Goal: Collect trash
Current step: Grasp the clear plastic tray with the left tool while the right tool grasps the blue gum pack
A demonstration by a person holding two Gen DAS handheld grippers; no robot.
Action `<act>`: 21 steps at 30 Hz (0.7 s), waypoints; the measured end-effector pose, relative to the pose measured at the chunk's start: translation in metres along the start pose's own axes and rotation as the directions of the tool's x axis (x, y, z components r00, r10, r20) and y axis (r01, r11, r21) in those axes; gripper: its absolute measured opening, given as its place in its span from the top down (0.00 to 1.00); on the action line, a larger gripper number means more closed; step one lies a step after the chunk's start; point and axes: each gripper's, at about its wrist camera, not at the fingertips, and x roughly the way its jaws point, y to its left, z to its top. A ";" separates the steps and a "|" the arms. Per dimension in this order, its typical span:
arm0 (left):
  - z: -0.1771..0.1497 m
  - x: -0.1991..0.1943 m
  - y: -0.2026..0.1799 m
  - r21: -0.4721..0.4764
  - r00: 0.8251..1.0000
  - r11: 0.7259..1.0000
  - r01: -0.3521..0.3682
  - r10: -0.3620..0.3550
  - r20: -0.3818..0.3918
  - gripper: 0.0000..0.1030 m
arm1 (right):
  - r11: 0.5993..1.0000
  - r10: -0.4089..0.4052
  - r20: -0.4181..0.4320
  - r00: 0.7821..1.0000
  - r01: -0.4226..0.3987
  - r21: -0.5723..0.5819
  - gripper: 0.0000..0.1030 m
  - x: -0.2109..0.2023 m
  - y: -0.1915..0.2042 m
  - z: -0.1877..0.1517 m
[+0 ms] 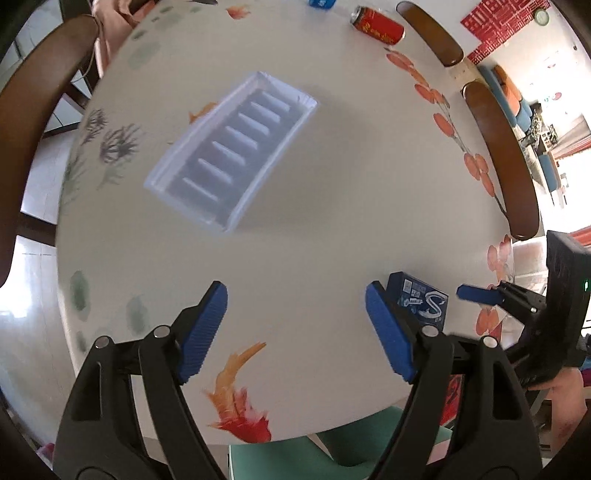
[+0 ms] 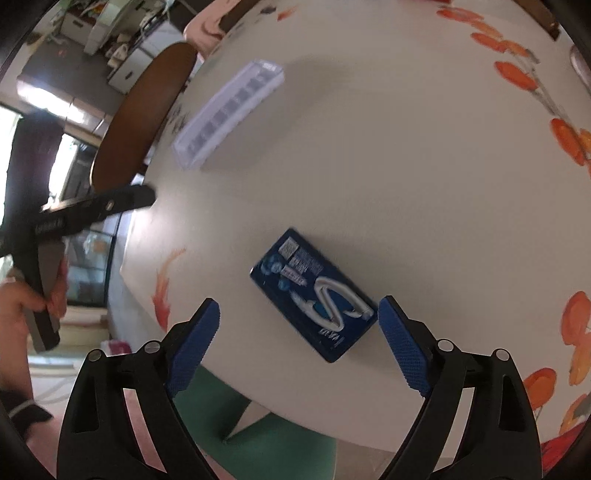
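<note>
A clear ridged plastic tray (image 1: 229,151) lies on the round printed table (image 1: 314,221), well ahead of my left gripper (image 1: 295,328), which is open with only bare tabletop between its fingers. A dark blue flat box (image 2: 314,295) lies near the table's front edge. My right gripper (image 2: 299,339) is open just above it, the box's near end lying between the fingertips with no pad touching it. The same box (image 1: 421,301) peeks out behind the left gripper's right finger. A red can (image 1: 376,24) lies on its side at the far edge. The tray (image 2: 229,110) also shows far left.
Brown chair backs (image 1: 498,158) ring the table, one at the left (image 2: 140,118). A green seat (image 2: 266,443) sits below the front edge. A small blue item (image 1: 321,3) lies at the far rim. A hand (image 2: 22,306) grips the left tool's black handle.
</note>
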 end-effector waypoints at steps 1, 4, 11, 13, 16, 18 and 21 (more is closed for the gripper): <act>0.004 0.004 -0.001 0.008 1.000 1.000 -0.006 0.006 -0.009 0.27 | 1.000 -0.011 -0.007 1.000 0.011 -0.021 0.15 0.003 0.002 -0.001; 0.014 0.013 -0.001 0.037 0.999 0.999 -0.025 0.026 -0.038 0.26 | 0.997 -0.048 -0.009 0.999 0.048 -0.055 0.15 0.010 0.008 0.001; 0.036 0.026 0.009 0.088 0.997 0.995 -0.048 0.054 -0.058 0.20 | 0.993 -0.088 0.014 0.996 0.088 -0.084 0.15 0.022 0.015 0.010; 0.042 0.034 0.010 0.102 0.996 0.994 -0.046 0.053 -0.072 0.20 | 0.988 -0.111 0.014 0.994 0.112 -0.107 0.17 0.025 0.019 0.010; 0.046 0.045 0.010 0.143 0.995 0.988 -0.058 0.069 -0.076 0.22 | 0.982 -0.141 0.015 0.990 0.141 -0.127 0.23 0.030 0.021 0.010; 0.049 0.049 0.007 0.175 0.994 0.982 -0.075 0.087 -0.061 0.31 | 0.984 -0.145 -0.014 0.989 0.142 -0.109 0.41 0.037 0.018 0.011; 0.050 0.058 0.006 0.207 0.991 0.975 -0.076 0.096 -0.089 0.57 | 0.991 -0.122 -0.012 0.992 0.121 -0.051 0.45 0.038 0.011 0.013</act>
